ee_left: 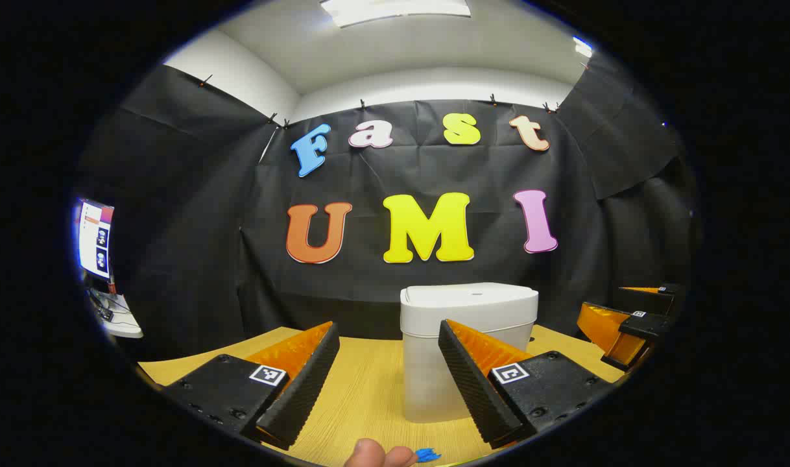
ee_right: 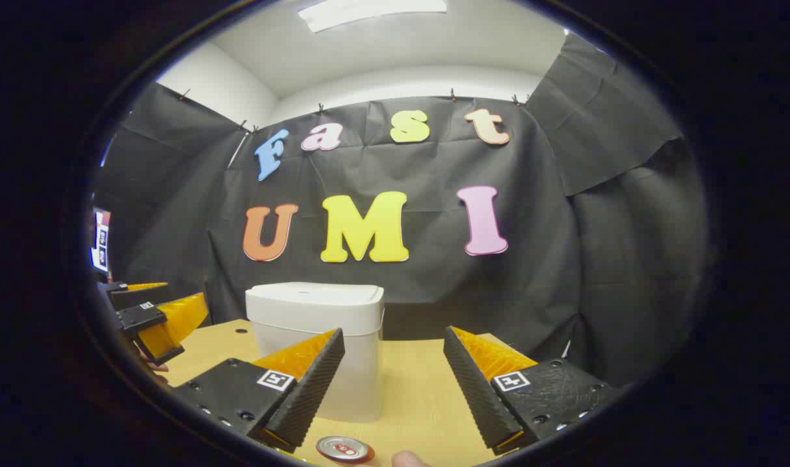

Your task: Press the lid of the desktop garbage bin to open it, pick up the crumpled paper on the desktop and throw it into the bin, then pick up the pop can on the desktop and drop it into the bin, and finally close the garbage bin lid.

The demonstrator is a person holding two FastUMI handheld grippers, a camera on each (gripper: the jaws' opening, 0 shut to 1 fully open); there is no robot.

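A pop can (ee_right: 344,449) is lying nearest, below the right tongs (ee_right: 392,389). Both tongs are gaping apart. The left tongs (ee_left: 388,383) are facing the bin (ee_left: 467,350), its lid (ee_left: 469,301) sitting closed on the table (ee_left: 362,395).

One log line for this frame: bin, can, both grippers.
bin: on table, lid shut | can: top at right gripper view's bottom edge | left gripper: open, empty | right gripper: open, empty
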